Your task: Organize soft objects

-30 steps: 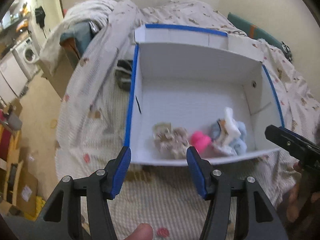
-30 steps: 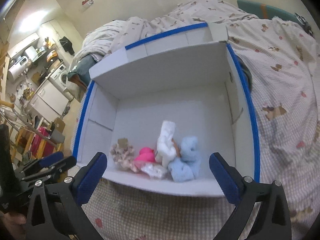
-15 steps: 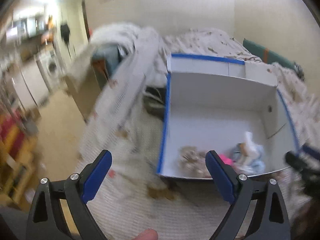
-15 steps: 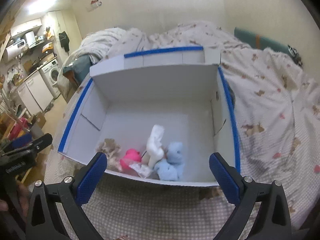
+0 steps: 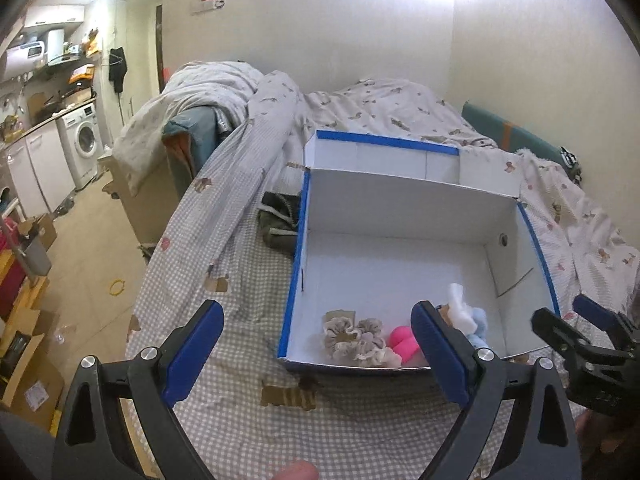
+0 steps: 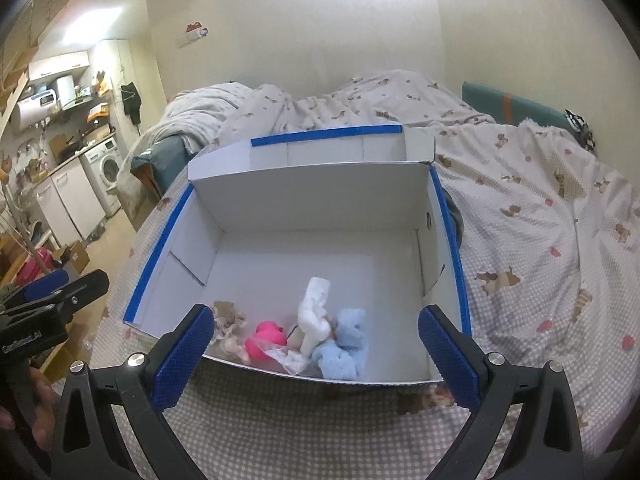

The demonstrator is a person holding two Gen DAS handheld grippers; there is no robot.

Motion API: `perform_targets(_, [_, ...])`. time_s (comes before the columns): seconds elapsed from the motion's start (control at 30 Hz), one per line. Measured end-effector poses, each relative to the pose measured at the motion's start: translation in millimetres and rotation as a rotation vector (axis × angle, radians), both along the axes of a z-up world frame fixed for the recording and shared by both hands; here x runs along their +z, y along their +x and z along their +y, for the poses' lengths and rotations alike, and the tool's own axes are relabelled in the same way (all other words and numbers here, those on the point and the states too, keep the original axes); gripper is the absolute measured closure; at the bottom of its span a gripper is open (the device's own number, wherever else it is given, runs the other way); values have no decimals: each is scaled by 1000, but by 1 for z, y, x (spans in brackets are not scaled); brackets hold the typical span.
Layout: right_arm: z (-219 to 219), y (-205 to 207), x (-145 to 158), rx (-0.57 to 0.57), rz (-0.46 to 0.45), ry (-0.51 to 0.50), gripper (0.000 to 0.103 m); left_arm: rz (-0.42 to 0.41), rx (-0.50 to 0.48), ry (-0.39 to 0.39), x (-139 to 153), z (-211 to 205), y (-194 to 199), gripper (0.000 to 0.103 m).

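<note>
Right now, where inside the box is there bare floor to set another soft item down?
The white cardboard box with blue-taped edges is bare across its back half and right side. Only the near edge is crowded: beige scrunchies, a pink ball, a white roll and pale blue fluffy cloth.

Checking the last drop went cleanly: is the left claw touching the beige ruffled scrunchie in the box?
Apart. In the left wrist view the left claw is open outside the box, nothing between its fingers; the beige ruffled scrunchie lies inside.
</note>
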State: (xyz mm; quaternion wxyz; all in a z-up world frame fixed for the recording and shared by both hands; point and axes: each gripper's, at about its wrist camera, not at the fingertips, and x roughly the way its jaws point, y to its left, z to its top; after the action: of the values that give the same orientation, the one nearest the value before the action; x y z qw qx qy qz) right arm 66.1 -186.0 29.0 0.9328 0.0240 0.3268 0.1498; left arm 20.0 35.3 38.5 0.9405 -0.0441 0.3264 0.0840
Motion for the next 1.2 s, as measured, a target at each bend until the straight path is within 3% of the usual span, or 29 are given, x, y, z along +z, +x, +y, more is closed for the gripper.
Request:
perform_targets(0.07, [2,2,-2,5,7,0,0,7,-9,9,-1,-3,-1,4])
perform_targets(0.23, [7,4,-5,11,2,-14,0,54,-1,3,-9,-2,3,4])
perform_targets(0.4, [10,3,-4,23,-3,-10,0,30,20,21,-7,2,0,1])
perform_targets(0.47, [11,2,-3,24,-7,-12,0,16,38,45,-5,2,-2,1])
perform_targets(0.6, [11,1,-3,24,-10,-16,0,18,19,11,-4,5,-2,1])
perform_targets(1.2, [9,-1,0,14,-15,-18,0,53,-9,13,-9,0,0,1])
